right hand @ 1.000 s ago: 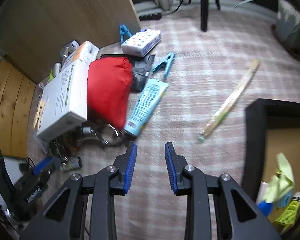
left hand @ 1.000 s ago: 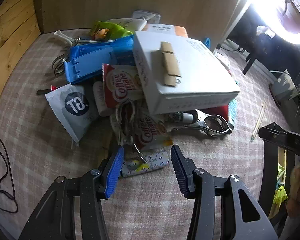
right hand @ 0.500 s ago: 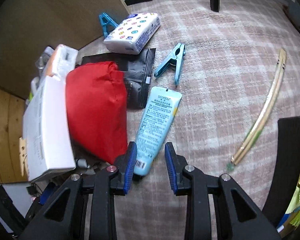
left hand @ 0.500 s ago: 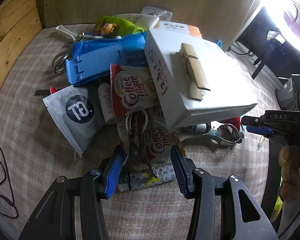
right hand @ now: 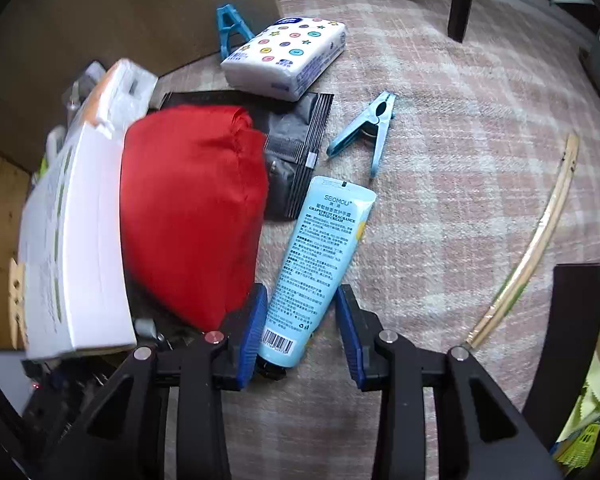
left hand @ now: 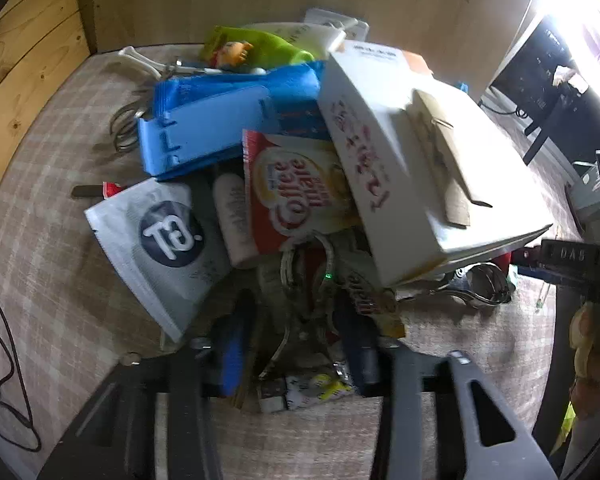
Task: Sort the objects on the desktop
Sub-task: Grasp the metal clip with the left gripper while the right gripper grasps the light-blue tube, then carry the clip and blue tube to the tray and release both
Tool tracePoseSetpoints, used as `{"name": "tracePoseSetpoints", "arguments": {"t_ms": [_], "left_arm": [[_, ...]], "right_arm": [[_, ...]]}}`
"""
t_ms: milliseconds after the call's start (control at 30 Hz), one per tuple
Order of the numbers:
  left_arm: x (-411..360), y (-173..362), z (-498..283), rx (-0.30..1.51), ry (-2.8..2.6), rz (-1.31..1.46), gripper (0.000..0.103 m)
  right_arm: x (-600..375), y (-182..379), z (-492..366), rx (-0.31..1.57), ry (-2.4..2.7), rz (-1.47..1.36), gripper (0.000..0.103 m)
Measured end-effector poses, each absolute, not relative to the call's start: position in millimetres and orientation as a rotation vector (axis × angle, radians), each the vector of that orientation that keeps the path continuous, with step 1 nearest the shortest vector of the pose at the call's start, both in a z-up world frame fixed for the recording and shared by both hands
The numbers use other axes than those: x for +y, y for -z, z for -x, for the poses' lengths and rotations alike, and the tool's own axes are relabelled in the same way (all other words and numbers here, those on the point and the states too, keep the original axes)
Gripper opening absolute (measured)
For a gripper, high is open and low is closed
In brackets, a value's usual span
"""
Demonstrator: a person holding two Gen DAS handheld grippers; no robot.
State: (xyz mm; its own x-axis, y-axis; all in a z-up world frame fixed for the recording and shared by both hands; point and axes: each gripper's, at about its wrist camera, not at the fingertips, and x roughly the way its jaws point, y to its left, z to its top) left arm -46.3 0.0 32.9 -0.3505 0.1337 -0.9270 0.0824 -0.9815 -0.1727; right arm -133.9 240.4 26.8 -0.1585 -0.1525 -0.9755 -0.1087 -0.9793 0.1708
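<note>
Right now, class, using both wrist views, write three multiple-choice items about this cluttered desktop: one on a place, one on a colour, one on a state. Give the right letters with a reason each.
1. Where does the hand cream tube lie?
A. between the right gripper's fingers
B. on top of the tissue pack
C. inside the white box

2. What colour is the pouch beside the tube?
A. green
B. red
C. yellow

3. How does the right gripper stand?
A. shut flat, holding nothing
B. out of view
C. open, fingers either side of the tube

Answers:
1 A, its cap end sits between the blue pads.
2 B, the cloth is plainly red.
3 C, a gap shows between the tube and the right-hand pad.
</note>
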Motion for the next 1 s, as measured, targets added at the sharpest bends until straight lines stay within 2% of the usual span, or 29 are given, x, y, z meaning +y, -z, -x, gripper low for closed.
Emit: {"name": "tracePoseSetpoints", "arguments": {"t_ms": [67,133,333,467,733,1000], "left_arm": [[-3,-32,45,-0.299,-2.531,1.768,0.02],[-7,-31,43,-0.312,-2.524,1.76,0.018],[-9,-30,36,-0.319,-2.49,1.765,0.019],[-4,-30,33,-0.254,-2.506,1.751,0.018],[-6,-32,14,-0.302,-2.504,1.749,0.018],[0,-56,-12,-0.319,-2.542,1.691,0.018]], "right_arm": [[239,-27,129,-0.283,2.343,-2.022,0.033],[239,-27,123,-0.253,2.33,-2.029,0.032],[249,-28,103,-0.18,2.304,-2.062,0.028],[253,-30,84,-0.123,2.297,-2.055,0.028],[269,-33,34,-0.191,2.28,-2.032,0.027],[275,-46,-11,-0.211,2.292,-1.974,0.027]]}}
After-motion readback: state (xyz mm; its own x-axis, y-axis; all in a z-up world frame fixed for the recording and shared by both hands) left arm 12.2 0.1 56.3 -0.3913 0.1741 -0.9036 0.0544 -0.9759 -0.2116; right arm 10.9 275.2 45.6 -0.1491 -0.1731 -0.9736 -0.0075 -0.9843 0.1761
